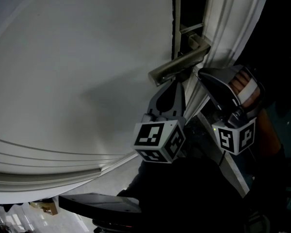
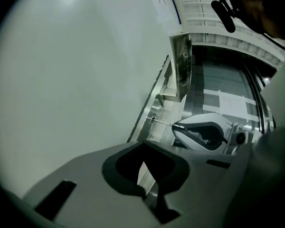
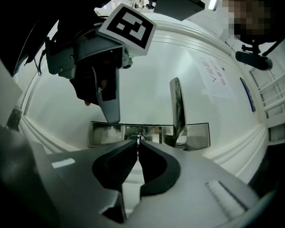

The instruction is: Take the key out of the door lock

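Observation:
A thin metal key (image 2: 163, 122) sticks out of the keyhole (image 2: 153, 118) in the steel lock plate (image 3: 102, 133) on the white door (image 1: 77, 72). My right gripper (image 3: 138, 144) is shut on the key's (image 3: 138, 139) head and points straight at the plate. In the head view the right gripper (image 1: 201, 74) sits just under the lever handle (image 1: 177, 64). My left gripper (image 1: 177, 84) is shut on nothing. In the right gripper view, the left gripper (image 3: 111, 118) touches the plate to the left of the keyhole.
The lever handle (image 3: 177, 106) juts out beside the key on its right. The moulded door frame (image 1: 233, 18) runs along the right, with a dark gap (image 1: 191, 4) at the door's edge. A hand (image 1: 245, 86) holds the right gripper. Paper sheets (image 2: 237, 101) hang on a glass panel beyond.

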`<state>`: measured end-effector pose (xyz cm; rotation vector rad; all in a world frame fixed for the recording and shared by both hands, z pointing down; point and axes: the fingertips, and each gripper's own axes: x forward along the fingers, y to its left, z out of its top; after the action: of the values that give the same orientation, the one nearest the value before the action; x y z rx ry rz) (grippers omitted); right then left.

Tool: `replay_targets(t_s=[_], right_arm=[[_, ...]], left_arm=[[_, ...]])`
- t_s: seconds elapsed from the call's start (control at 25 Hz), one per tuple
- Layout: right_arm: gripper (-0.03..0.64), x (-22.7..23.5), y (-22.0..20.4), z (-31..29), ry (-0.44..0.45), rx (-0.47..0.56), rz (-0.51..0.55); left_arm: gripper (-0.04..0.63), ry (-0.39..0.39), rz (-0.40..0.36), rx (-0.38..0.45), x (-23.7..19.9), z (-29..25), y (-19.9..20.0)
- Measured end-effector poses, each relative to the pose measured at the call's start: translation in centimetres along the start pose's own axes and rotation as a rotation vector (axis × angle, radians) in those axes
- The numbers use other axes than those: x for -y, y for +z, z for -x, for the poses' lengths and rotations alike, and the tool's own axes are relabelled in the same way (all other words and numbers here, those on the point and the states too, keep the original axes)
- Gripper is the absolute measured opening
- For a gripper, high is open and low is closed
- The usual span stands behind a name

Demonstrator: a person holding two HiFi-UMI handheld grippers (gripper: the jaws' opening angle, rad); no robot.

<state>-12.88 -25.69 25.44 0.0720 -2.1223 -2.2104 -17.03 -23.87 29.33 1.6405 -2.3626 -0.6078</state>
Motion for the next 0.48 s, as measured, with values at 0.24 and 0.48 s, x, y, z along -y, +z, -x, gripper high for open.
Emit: replay_targets(t_s=[0.24, 0.48], right_arm=[[0.012, -0.05, -0.01, 0.16, -0.003, -0.001, 0.004], [0.012, -0.04, 0.07, 0.29, -0.005, 0.000, 0.007]], left_arm=[[0.000, -0.001, 0.000, 0.001, 0.06, 0.04, -0.01], [0.000, -0.001, 0.000, 0.002, 0.07, 0.14, -0.01]])
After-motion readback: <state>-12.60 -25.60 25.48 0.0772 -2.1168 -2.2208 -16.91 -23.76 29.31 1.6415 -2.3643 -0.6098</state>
